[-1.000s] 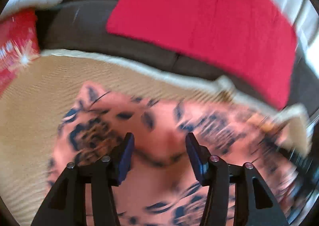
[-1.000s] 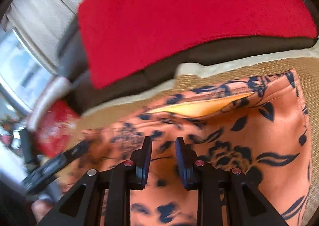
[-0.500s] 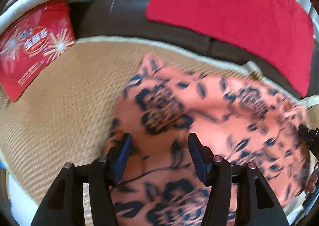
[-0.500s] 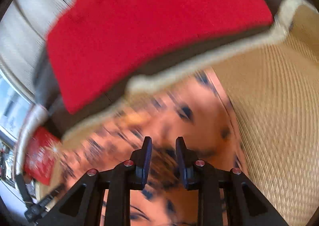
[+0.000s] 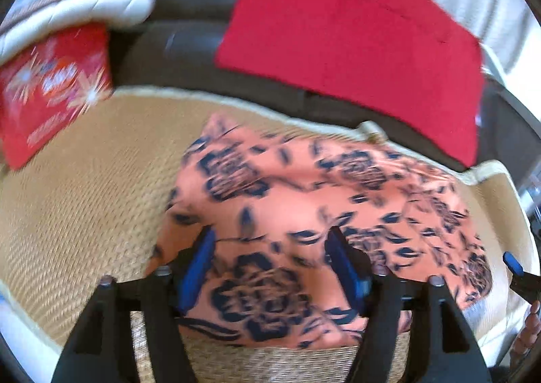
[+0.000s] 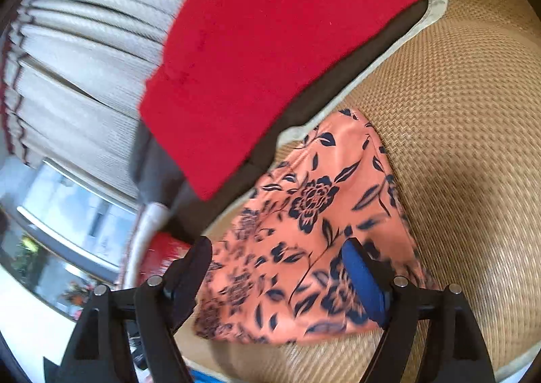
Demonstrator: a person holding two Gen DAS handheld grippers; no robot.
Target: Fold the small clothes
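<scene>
An orange garment with a dark blue flower print lies folded in a rough rectangle on a woven straw mat. My left gripper hovers over its near edge, jaws opening, with nothing pressed between the blue pads. In the right wrist view the same garment lies below my right gripper, whose jaws are also opening wide and hold nothing. A tip of the right gripper and part of a hand show at the left view's right edge.
A red cushion leans on a dark sofa back behind the mat. A red box with a firework print and a white padded cushion sit at the left. Pale curtains and a window lie beyond.
The right gripper's jaws went from nearly shut to wide apart, and its view swung and rolled. The left jaws widened too. Both grippers drew back, so more of the folded garment shows.
</scene>
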